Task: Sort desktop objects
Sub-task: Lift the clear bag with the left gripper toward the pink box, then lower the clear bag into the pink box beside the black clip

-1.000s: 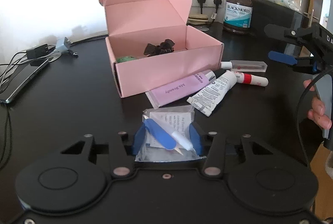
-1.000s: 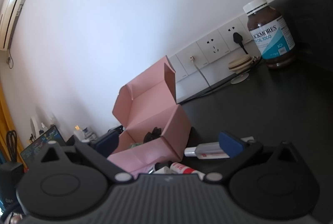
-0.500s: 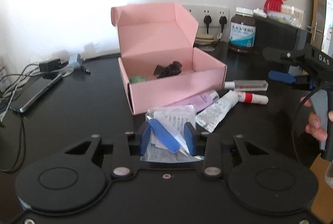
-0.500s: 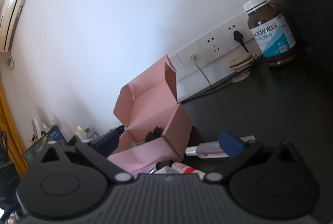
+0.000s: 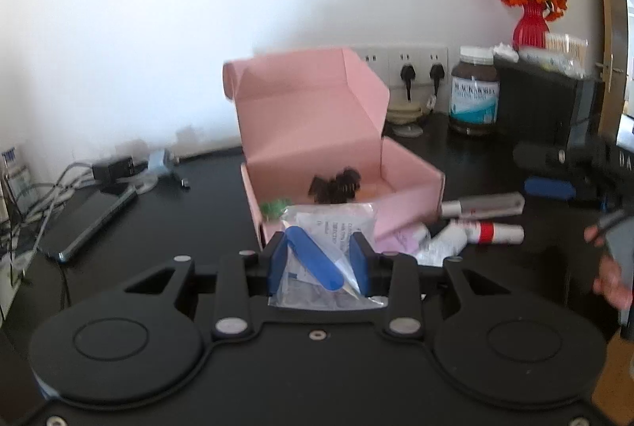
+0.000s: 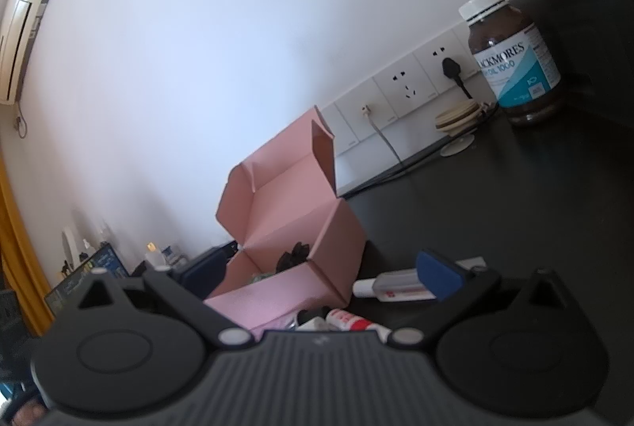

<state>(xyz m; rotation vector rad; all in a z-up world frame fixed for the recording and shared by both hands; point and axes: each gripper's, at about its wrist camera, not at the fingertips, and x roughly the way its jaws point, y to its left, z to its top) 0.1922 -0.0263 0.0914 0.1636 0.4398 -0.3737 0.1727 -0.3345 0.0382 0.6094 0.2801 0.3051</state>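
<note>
My left gripper [image 5: 319, 263] is shut on a clear plastic packet [image 5: 333, 228] that holds a blue-and-white applicator, lifted above the desk just in front of the open pink box [image 5: 337, 164]. The box holds a black hair tie [image 5: 335, 184] and a green item [image 5: 273, 208]. Tubes [image 5: 481, 230] lie right of the box. My right gripper [image 6: 313, 291] is open and empty, right of the box [image 6: 289, 251], above the tubes [image 6: 396, 287]; it also shows in the left wrist view [image 5: 554, 188].
A brown supplement bottle [image 5: 473, 97] and a black case [image 5: 543, 101] stand at the back right, with a red vase of orange flowers [image 5: 529, 25] behind. A phone [image 5: 91, 220] and cables [image 5: 35, 196] lie at the left. Wall sockets [image 6: 416, 85] line the back.
My left gripper has lifted the plastic packet off the desk and carried it up toward the pink box. The right gripper has barely moved.
</note>
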